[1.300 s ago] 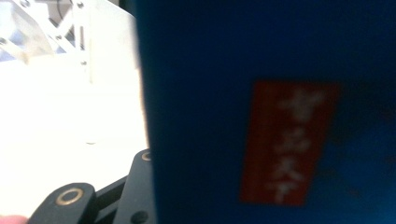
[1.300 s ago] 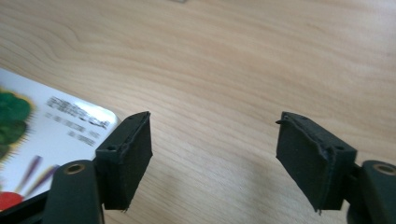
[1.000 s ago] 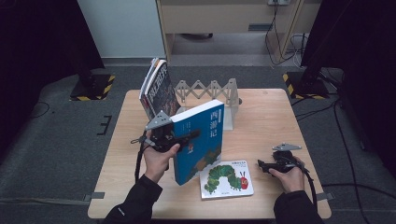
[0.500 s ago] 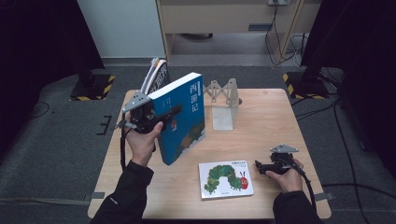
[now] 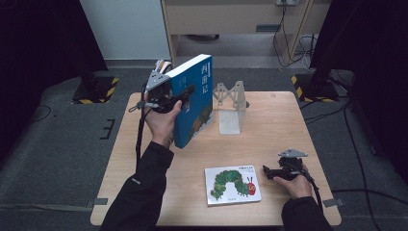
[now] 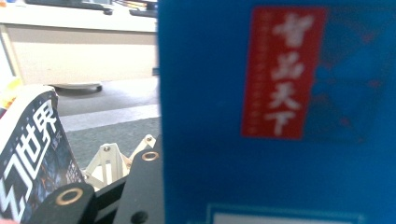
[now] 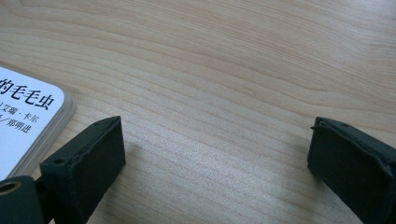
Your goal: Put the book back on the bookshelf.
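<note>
Change since half a second ago: the blue book (image 5: 195, 98) has been carried farther toward the back of the table and stands more upright; the left hand (image 5: 161, 120) has risen with it. The right hand has kept its place near the front right corner.

Left gripper (image 5: 180, 94): held up above the table's back left part, its jaws pinching the blue book at the near edge of the cover. In the left gripper view the blue cover (image 6: 280, 116) with a red label of white characters sits right against the black jaw.

Blue book: lifted clear of the table (image 5: 269, 125), tilted a little with its top leaning away from the person, spine side to the right.

Other books (image 5: 161, 66): standing behind the blue book at the table's back left edge; the left gripper view shows one dark cover with white characters (image 6: 32, 158).

Rack (image 5: 231, 103): pale folding stand, just to the right of the blue book, near the back centre.

Caterpillar book (image 5: 232, 184): lying flat near the front edge, cover up, just to the left of the right gripper.

Right gripper (image 5: 270, 173): resting low at the table near the front right, jaws spread wide; in the right gripper view bare wood (image 7: 224, 93) lies between them and a corner of the caterpillar book (image 7: 28, 121) lies beside one jaw.
</note>
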{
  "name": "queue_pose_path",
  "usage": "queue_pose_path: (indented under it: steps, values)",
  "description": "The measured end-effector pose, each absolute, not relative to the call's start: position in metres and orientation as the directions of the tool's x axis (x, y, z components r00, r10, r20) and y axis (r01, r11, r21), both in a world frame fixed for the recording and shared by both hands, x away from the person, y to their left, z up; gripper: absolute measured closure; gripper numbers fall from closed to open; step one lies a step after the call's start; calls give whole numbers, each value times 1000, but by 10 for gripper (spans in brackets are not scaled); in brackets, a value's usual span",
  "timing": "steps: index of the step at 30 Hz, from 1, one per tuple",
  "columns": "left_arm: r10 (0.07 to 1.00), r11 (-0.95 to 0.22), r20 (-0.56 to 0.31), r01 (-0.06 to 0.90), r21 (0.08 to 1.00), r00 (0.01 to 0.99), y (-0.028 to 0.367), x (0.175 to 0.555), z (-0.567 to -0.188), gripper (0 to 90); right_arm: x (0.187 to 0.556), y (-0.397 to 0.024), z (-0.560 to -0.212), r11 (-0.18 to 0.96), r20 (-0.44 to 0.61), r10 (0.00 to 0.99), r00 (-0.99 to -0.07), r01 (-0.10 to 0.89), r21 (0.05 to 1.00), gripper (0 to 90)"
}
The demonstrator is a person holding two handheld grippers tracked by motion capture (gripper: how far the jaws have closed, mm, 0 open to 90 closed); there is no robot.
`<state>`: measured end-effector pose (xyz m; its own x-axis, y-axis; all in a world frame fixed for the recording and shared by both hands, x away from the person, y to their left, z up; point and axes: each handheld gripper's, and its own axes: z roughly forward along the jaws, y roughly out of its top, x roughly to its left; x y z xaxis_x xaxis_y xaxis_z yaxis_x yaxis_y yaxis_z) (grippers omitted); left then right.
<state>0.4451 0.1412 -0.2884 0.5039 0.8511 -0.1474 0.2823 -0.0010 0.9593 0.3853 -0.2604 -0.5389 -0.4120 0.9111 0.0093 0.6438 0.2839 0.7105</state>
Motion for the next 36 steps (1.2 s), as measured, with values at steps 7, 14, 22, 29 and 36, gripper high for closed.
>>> queue_pose_path:
  steps: [7,14,22,29,36]
  values:
    - [861,-3,-155,310,951,485,130,472,-293,612,385,-261,-539,286,6,911,-413,642,711,44]
    - [877,24,-175,324,946,448,125,495,-296,612,385,-261,-539,286,7,911,-413,643,711,44]
    - [897,33,-172,327,945,407,124,516,-306,612,385,-261,-539,286,7,911,-413,642,711,43]
    - [915,29,-161,336,941,371,118,532,-319,611,385,-260,-539,286,6,911,-412,642,711,42]
    - [910,36,-175,349,937,377,112,543,-331,611,385,-260,-539,285,8,911,-412,644,710,42]
